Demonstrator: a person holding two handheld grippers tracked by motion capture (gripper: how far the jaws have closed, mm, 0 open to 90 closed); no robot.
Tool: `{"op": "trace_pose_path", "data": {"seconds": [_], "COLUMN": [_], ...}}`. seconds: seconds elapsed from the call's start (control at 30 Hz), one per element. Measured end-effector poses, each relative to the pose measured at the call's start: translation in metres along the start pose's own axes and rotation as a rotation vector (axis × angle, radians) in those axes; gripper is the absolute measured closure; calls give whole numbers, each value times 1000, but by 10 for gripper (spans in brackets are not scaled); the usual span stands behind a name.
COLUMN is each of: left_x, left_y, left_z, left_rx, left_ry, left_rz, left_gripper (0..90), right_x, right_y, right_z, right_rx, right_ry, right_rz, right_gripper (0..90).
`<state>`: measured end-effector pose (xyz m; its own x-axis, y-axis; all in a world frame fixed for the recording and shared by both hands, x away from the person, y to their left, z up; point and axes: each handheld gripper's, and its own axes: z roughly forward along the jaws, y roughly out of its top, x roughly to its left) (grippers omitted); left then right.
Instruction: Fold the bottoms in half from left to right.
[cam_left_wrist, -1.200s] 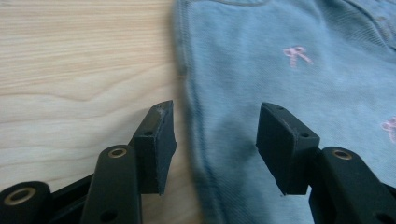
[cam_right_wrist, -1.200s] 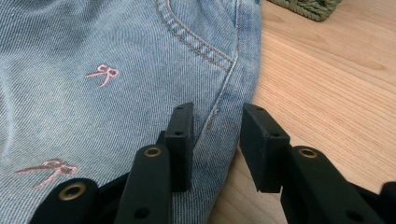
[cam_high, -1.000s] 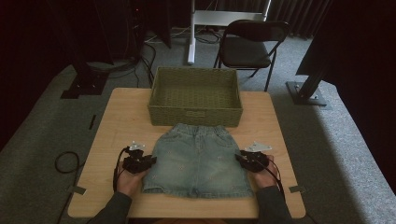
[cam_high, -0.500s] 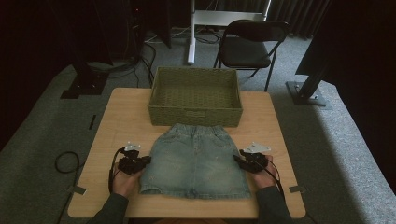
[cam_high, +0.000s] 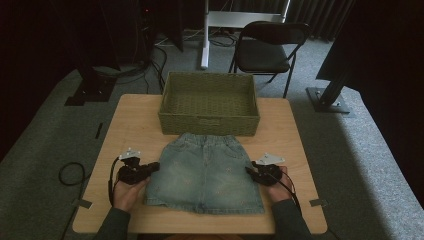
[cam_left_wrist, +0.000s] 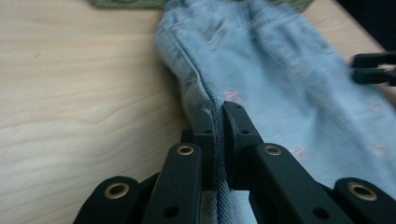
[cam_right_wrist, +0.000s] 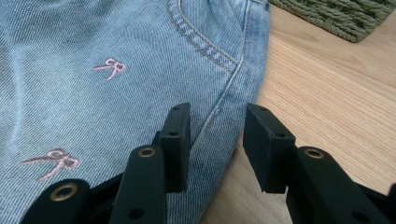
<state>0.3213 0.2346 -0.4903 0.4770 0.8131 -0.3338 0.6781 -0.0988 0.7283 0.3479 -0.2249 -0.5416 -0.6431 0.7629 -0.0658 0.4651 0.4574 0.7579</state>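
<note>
Denim skirt (cam_high: 205, 172) flat on surface (cam_high: 125, 125), just in front of wicker basket (cam_high: 209, 102).
Left gripper (cam_left_wrist: 218, 122) clenched on left side seam; right gripper (cam_right_wrist: 214, 135) fingers parted astride right seam, not yet pinching. Risk: uneven lift, fabric sliding free on right, skirt twisting. No readable labels; pink embroidered bows.

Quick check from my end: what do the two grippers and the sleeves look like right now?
Both the left gripper and right gripper are black, with flat rectangular pads, brass-coloured rivets in the linkages, a grey three-cornered plate on top and a black trailing cable. The sleeves are dark grey-green.
</note>
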Motion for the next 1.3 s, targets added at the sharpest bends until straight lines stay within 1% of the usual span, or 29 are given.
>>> {"op": "trace_pose_path", "data": {"seconds": [0.1, 0.2, 0.3, 0.33, 0.37, 0.47, 0.5, 0.53, 0.63, 0.8, 0.93, 1.0, 1.03, 1.1, 1.13, 1.17, 1.2, 1.23, 1.3], "left_x": [-9, -19, -33, -33, -43, -57, -64, -68, -86, -113, -139, -154, -159, -172, -183, -183, -190, -193, -197], "left_y": [7, 16, 27, 27, 36, 45, 50, 52, 62, 75, 84, 89, 91, 94, 96, 96, 96, 96, 95], "left_z": [-3, -5, -7, -7, -7, -4, -1, 1, 9, 23, 36, 42, 44, 49, 54, 54, 59, 63, 75], "left_rx": [-17, -32, -49, -49, -57, -61, -61, -58, -51, -34, -18, -18, -17, -18, -14, -14, 0, 11, 53], "left_ry": [-33, -61, -94, -94, -117, -143, -154, -160, -189, -231, -265, -288, -296, -323, -343, -343, -354, -359, -365], "left_rz": [25, 65, 107, 107, 132, 171, 190, 204, 250, 310, 371, 396, 405, 427, 448, 448, 461, 463, 464], "left_gripper": [854, 854, 855, 855, 855, 855, 855, 854, 855, 854, 854, 854, 854, 854, 854, 854, 854, 853, 848], "right_x": [0, 0, -1, -1, -1, -1, -1, -1, -1, -1, -2, -2, -2, -2, -2, -2, -3, -3, -3], "right_y": [0, 0, 0, 0, 0, 0, 0, 0, 0, 0, 0, 0, 0, 0, 0, 0, 0, 0, 0], "right_z": [0, 1, 1, 1, 1, 2, 1, 1, 1, 1, 1, 1, 1, 1, 1, 1, 1, 1, 1], "right_rx": [0, -1, -5, -5, -5, -5, -5, -5, -5, -4, -2, -2, -2, -1, 0, 0, -1, -1, 2], "right_ry": [0, 1, 5, 5, 6, 6, 6, 5, 6, 6, 7, 6, 6, 7, 7, 7, 6, 5, 4], "right_rz": [2, 0, 4, 4, 5, 5, 5, 5, 7, 9, 12, 13, 14, 15, 17, 17, 15, 15, 16], "right_gripper": [619, 621, 622, 622, 622, 623, 623, 623, 623, 623, 623, 624, 624, 624, 624, 624, 622, 621, 616]}}
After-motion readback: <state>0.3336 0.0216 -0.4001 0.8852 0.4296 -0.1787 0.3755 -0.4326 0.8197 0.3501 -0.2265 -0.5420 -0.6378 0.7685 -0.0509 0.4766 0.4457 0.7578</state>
